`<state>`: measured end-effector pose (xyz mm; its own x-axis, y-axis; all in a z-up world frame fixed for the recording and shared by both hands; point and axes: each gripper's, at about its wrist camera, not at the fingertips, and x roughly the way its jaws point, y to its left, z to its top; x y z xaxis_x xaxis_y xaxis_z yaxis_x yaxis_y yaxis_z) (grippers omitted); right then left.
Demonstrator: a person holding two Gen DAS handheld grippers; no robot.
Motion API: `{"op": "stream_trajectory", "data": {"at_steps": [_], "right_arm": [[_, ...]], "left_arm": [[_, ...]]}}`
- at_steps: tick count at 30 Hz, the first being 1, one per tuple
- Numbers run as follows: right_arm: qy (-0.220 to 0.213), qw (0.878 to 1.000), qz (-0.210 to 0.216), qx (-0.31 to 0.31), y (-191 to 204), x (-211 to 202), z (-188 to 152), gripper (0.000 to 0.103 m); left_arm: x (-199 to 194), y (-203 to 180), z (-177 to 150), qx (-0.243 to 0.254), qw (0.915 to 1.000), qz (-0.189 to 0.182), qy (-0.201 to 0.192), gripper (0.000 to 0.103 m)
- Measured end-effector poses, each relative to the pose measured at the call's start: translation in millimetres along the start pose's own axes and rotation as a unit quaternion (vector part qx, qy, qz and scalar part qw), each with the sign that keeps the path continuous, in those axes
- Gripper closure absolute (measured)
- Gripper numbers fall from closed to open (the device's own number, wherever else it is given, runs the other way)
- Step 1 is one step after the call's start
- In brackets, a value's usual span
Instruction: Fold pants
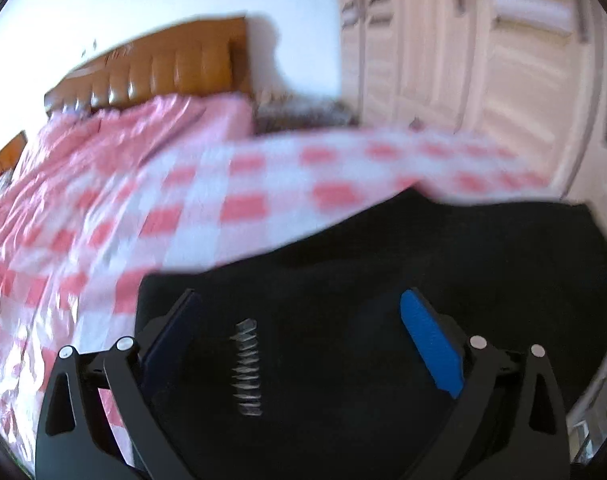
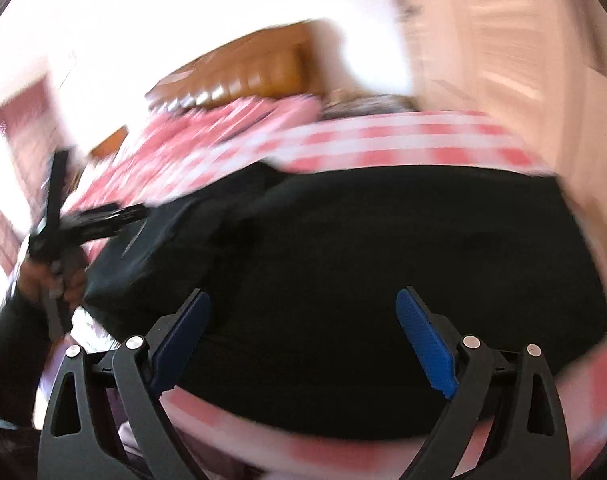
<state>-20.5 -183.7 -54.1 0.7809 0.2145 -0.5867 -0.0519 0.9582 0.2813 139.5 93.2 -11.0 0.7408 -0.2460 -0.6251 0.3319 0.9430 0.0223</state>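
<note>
Black pants lie on a pink and white checked bedspread. My left gripper is open just above the dark cloth, holding nothing. In the right wrist view the pants fill the middle as a broad folded mass. My right gripper is open over their near edge. The left gripper and the hand that holds it show at the left of the right wrist view, by the pants' left end. Both views are blurred by motion.
A brown padded headboard stands at the far end of the bed. Pale wardrobe doors rise at the right. A white wall is behind. The bedspread extends beyond the pants.
</note>
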Motion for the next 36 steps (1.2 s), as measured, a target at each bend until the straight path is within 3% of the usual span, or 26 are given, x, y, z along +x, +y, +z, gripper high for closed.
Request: {"op": "stream_trajectory", "data": {"at_steps": [2, 5, 9, 13, 21, 24, 27, 30, 35, 36], "right_arm": [[-0.009, 0.999, -0.019, 0.043, -28.0, -23.4, -7.9, 0.012], [0.002, 0.993, -0.038, 0.111, -65.6, -43.8, -26.6, 0.012], [0.028, 0.987, -0.050, 0.153, -95.0, -42.2, -46.4, 0.012], [0.037, 0.982, -0.027, 0.181, -109.0, -26.4, -44.1, 0.009], [0.074, 0.982, -0.045, 0.170, -104.4, 4.3, -18.1, 0.004], [0.086, 0.980, -0.073, 0.161, -98.7, 14.7, -13.1, 0.004], [0.108, 0.984, -0.053, 0.131, -87.8, 19.3, -15.1, 0.004], [0.106, 0.985, -0.058, 0.120, -84.0, 17.1, -20.2, 0.004], [0.067, 0.979, -0.056, 0.183, -99.9, 28.9, -5.7, 0.004], [0.063, 0.978, -0.066, 0.185, -98.4, 32.5, -3.3, 0.009]], "left_arm": [[-14.6, -26.6, 1.4, 0.013, 0.9994, -0.025, -0.019, 0.002], [-14.3, -73.9, -6.7, 0.061, 0.9961, -0.064, -0.005, 0.002], [7.2, -111.1, -24.5, 0.104, 0.9925, -0.060, 0.023, 0.002], [35.4, -112.2, -38.0, 0.107, 0.9909, -0.047, 0.066, 0.002], [39.8, -107.9, -42.5, 0.091, 0.9909, -0.056, 0.081, 0.001], [38.2, -107.0, -43.3, 0.089, 0.9910, -0.057, 0.082, 0.001], [39.0, -105.9, -41.8, 0.088, 0.9908, -0.060, 0.082, 0.001], [40.5, -105.8, -40.8, 0.088, 0.9909, -0.062, 0.081, 0.001], [40.1, -105.9, -41.0, 0.087, 0.9906, -0.065, 0.084, 0.001], [39.8, -105.9, -41.0, 0.087, 0.9905, -0.064, 0.085, 0.001]]}}
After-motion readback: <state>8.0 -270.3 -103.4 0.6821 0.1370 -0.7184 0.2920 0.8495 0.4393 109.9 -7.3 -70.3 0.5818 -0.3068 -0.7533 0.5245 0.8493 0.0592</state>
